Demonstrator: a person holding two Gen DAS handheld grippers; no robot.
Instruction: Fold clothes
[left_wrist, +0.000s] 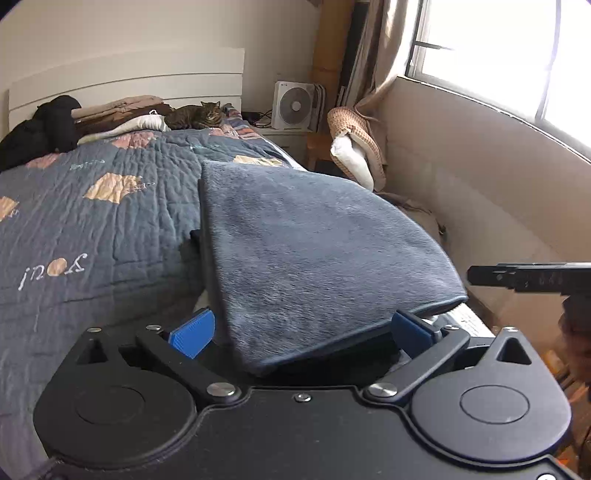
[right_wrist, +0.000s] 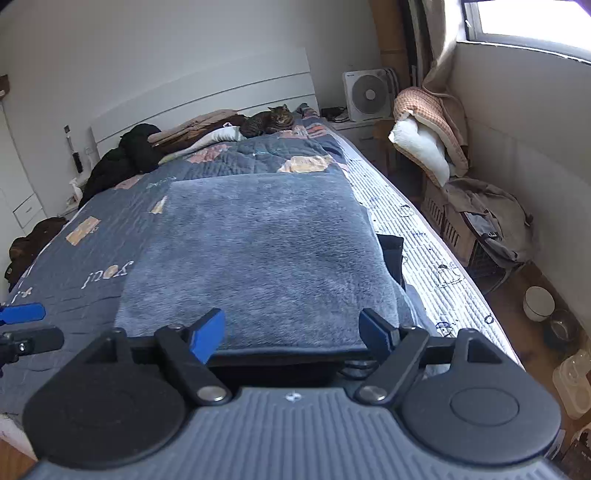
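Observation:
A blue-grey fleece garment (left_wrist: 314, 243) lies folded flat on the quilted bed (left_wrist: 92, 229), close to the bed's right side. My left gripper (left_wrist: 301, 332) hangs over the garment's near left corner, jaws wide open, pads clear of the cloth. My right gripper (right_wrist: 293, 334) sits above the near edge of the garment (right_wrist: 258, 251), also open with nothing pinched. A black bar of the right gripper (left_wrist: 528, 278) shows at the right of the left wrist view. One blue left fingertip (right_wrist: 22, 314) shows at the left of the right wrist view.
A tabby cat (right_wrist: 267, 120) lies by the headboard beside a stack of folded clothes (right_wrist: 195, 131) and a black garment (right_wrist: 125, 158). Right of the bed stand a box fan (right_wrist: 367, 94), a chair with a pillow (right_wrist: 424, 144), a bag (right_wrist: 491, 225) and floor bowls (right_wrist: 539, 302).

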